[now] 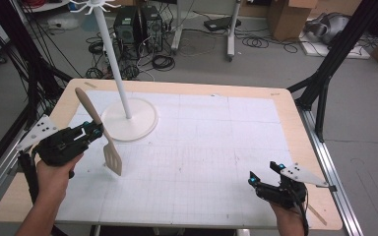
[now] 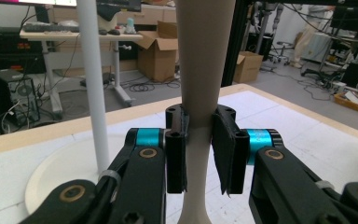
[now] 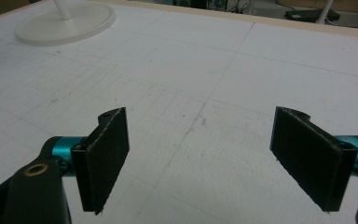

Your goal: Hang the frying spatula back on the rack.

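White gridded table (image 1: 216, 162): left gripper (image 1: 94, 131) clamps the spatula (image 1: 101, 133) mid-handle, blade hanging clear near the left edge, likely bound for the rack (image 1: 120, 73); right gripper (image 1: 265, 174) waits wide open.

Room light even, overhead, soft. My high view sharp; faint shadows under spatula (image 1: 98, 129) and stand (image 1: 129, 119). My left gripper view: spatula shaft near lens, slightly soft. Right gripper view dimmer, table (image 3: 223, 84) grainy.

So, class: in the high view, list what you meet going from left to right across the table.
Left gripper shut on the spatula → white stand → right gripper, jaws open.
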`<state>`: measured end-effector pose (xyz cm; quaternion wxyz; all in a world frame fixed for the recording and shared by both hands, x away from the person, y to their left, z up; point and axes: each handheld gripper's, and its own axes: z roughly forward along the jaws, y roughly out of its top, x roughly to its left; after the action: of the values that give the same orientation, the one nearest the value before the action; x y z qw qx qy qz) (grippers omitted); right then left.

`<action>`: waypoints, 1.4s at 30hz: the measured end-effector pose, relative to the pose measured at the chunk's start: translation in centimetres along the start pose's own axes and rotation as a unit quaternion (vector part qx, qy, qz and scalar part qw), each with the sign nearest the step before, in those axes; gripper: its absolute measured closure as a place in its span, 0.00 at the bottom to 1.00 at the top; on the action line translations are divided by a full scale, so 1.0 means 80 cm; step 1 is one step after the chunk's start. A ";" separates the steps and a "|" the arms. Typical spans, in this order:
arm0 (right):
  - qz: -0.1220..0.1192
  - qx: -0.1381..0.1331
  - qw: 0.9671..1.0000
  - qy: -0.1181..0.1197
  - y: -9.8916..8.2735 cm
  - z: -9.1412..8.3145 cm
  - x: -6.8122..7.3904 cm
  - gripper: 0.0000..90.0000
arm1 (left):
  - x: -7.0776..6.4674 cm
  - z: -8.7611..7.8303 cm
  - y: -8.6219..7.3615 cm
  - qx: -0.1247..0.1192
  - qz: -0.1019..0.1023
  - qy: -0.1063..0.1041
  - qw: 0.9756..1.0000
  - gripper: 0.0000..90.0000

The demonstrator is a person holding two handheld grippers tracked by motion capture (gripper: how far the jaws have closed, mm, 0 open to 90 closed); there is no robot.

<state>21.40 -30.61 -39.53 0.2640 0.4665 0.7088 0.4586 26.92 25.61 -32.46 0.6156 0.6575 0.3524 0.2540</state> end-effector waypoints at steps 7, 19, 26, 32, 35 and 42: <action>-0.004 -0.005 1.000 0.012 0.004 0.003 0.004 0.20 | -0.014 0.003 0.005 -0.005 0.006 -0.018 1.000 0.84; 0.006 -0.044 0.996 0.082 0.034 0.010 0.030 0.20 | -0.052 0.018 0.010 0.002 0.028 -0.056 0.998 0.84; -0.004 -0.075 0.990 0.121 0.064 0.014 0.055 0.20 | -0.078 0.030 0.011 0.008 0.040 -0.065 0.997 0.84; -0.015 -0.098 0.983 0.157 0.094 0.028 0.077 0.28 | -0.096 0.041 0.012 0.016 0.051 -0.065 0.996 0.84; -0.032 -0.109 0.978 0.177 0.117 0.036 0.093 0.32 | -0.105 0.045 0.012 0.019 0.058 -0.066 0.996 0.84; -0.056 -0.121 0.967 0.215 0.152 0.044 0.119 0.38 | -0.119 0.053 0.013 0.021 0.061 -0.076 0.995 0.84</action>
<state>25.28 -18.82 -29.70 0.1852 0.2814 0.7127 0.6153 24.44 15.55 -31.00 0.6098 0.7080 0.2692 0.2334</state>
